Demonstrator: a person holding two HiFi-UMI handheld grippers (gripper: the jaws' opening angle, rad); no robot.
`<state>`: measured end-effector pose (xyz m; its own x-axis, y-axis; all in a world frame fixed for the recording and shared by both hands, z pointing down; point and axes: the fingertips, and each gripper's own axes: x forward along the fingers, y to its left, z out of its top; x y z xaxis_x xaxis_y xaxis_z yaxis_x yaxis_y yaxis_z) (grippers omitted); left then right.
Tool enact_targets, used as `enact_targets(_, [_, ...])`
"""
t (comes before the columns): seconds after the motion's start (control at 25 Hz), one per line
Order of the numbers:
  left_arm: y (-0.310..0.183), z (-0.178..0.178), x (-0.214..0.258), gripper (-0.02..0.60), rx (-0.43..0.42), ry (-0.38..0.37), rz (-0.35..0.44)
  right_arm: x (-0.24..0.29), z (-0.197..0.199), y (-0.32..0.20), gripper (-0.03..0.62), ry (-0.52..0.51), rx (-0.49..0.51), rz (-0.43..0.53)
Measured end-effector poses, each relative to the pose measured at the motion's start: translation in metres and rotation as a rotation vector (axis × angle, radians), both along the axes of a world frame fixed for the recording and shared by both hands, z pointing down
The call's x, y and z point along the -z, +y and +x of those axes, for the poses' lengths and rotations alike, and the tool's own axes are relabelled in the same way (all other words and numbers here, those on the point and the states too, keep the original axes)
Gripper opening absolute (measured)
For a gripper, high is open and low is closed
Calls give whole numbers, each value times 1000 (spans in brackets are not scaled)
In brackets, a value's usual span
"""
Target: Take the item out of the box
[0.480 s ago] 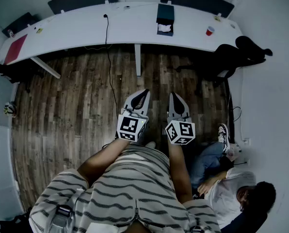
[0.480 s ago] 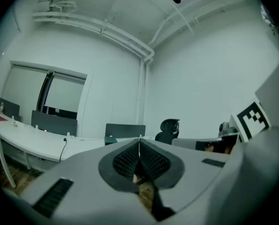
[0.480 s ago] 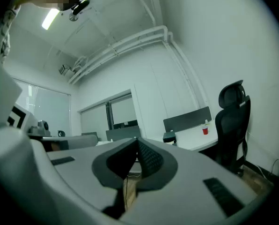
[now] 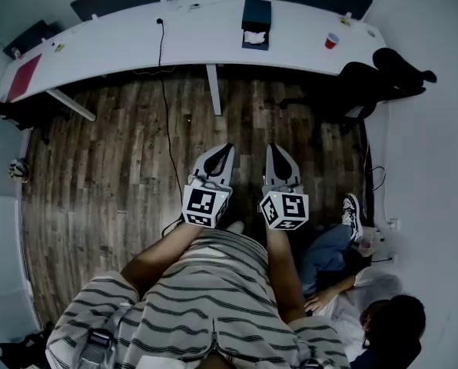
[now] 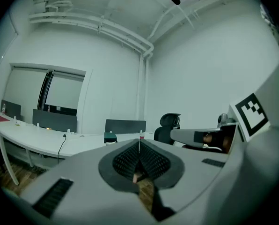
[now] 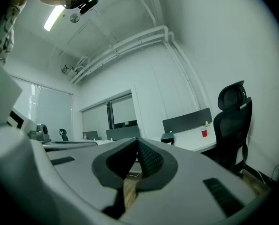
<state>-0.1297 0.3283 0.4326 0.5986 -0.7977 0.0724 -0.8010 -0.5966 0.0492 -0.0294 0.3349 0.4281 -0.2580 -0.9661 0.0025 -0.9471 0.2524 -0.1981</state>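
A dark teal box (image 4: pixel 256 14) stands on the long white desk (image 4: pixel 137 48) far ahead, with something white (image 4: pixel 253 37) at its open front. The left gripper view shows this box (image 5: pixel 110 138) small above the jaws, as does the right gripper view (image 6: pixel 167 137). My left gripper (image 4: pixel 229 146) and right gripper (image 4: pixel 272 148) hang side by side over the wooden floor, well short of the desk. Both are shut with nothing between the jaws, which also meet in the left gripper view (image 5: pixel 139 143) and the right gripper view (image 6: pixel 136 142).
A red cup (image 4: pixel 331 41) sits right of the box on the desk. A black cable (image 4: pixel 165 91) hangs from the desk to the floor beside a white desk leg (image 4: pixel 212 91). A black office chair (image 4: pixel 383 79) stands at the right. A person (image 4: pixel 363 294) sits on the floor at lower right.
The desk and box have slid slightly up and left in the head view. Both grippers keep the same pose and stay shut.
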Motion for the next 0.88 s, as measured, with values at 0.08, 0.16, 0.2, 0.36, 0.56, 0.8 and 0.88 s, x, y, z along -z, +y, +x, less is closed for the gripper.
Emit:
enact_targets(0.08, [0,6,-2,26,2,-7,-8,-2,6,-2,18,-7,4,-3])
enact_targets(0.16, [-3,10,-1,26,13,-7,-8,-2,9,-4,18,-7,15,-4])
enact_targets(0.2, [-5,11,-2,26,21,-6,-8,-3,8,-5,18,-4,23,-5])
enact_targets(0.36, [-15,21,-9,26,33,-10,-18,-10,12,-13,18,8,49,-18])
enact_targets(0.56, [-42,34,-15,26,33,-2,-23,-13,27,-40,18,18,52,-21])
enact_targets(0.8, [-92,51,-22,26,34,13,-36,-17,40,-86,18,35,47,-31])
enact_targets(0.88, [-112,55,-23,26,33,13,-39,-20,44,-105,18,33,44,-36])
